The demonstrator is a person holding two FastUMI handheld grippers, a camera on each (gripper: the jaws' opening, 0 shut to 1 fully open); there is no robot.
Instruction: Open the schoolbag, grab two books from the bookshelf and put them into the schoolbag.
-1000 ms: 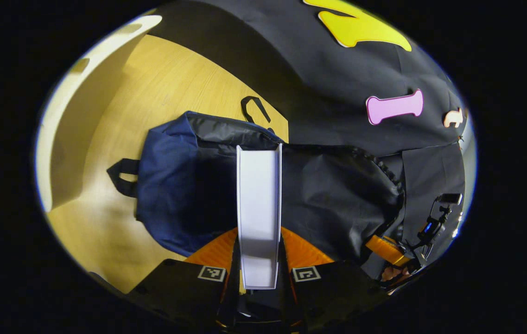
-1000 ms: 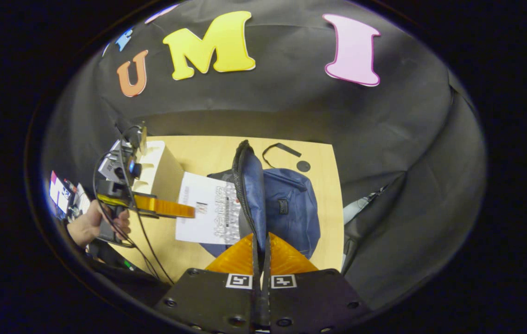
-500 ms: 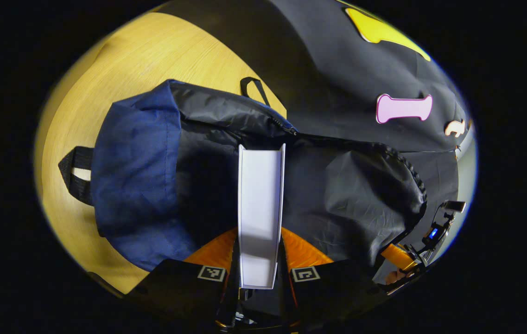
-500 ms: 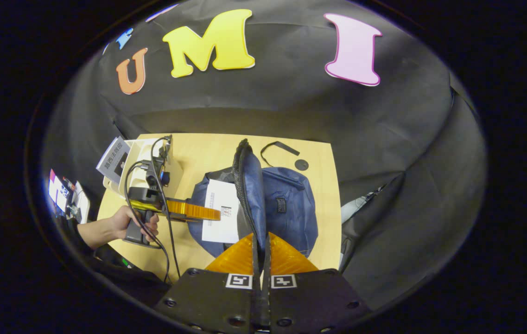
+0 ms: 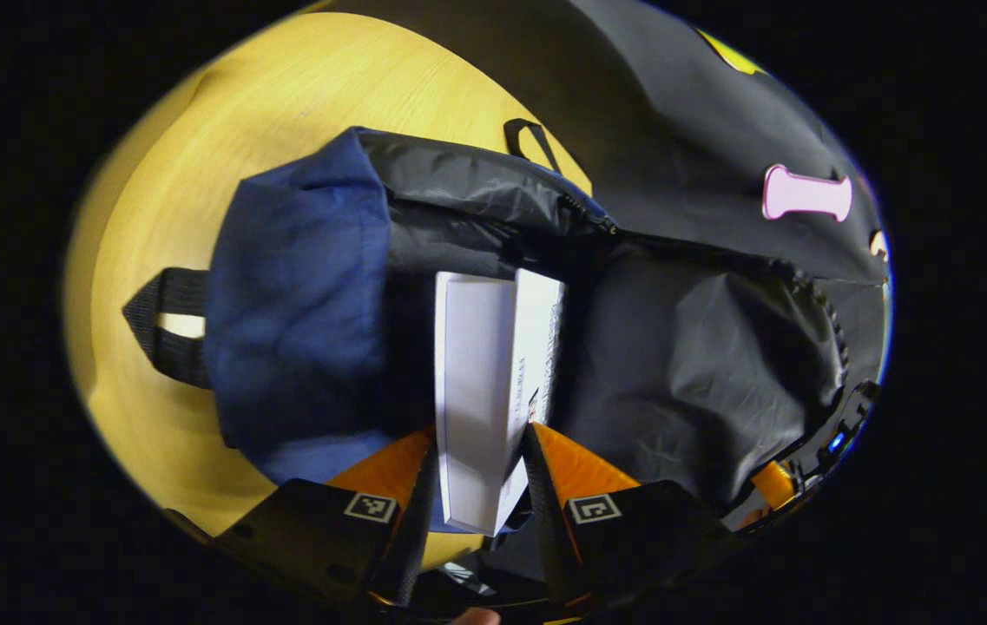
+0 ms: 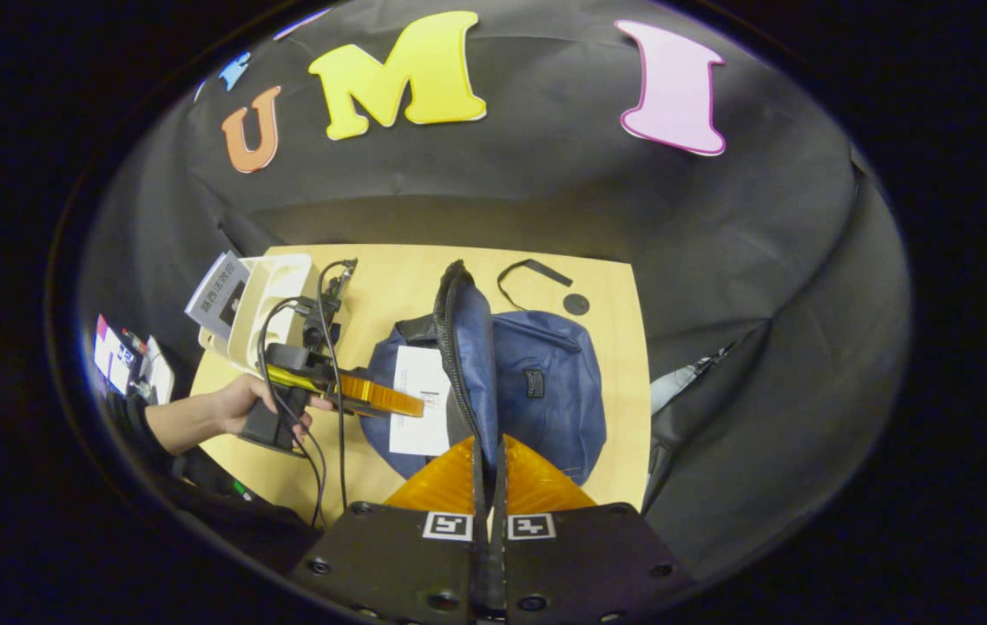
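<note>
Left gripper view: schoolbag (image 5: pixel 302 295) lies open on the table (image 5: pixel 198 130), left gripper (image 5: pixel 480 460) jaws look slightly apart around 1 white book (image 5: pixel 480 382) entering it, right gripper (image 6: pixel 489 473) clamped on the flap (image 6: pixel 467 347); 1 book (image 6: pixel 217 295) apparently remains at the bookshelf (image 6: pixel 272 304).

In my right gripper view, the schoolbag (image 6: pixel 545 391) lies in the middle of the table (image 6: pixel 389 278), and I hold its flap (image 6: pixel 463 347) up on edge between my right gripper (image 6: pixel 489 473) fingers. Left of the flap, a book (image 6: pixel 419 399) sits in the bag's mouth, with my left gripper (image 6: pixel 406 406) reaching in from the left. The bookshelf (image 6: pixel 272 304) stands at the far left corner, another book (image 6: pixel 217 293) beside it. A strap (image 6: pixel 532 273) lies beyond the bag.
</note>
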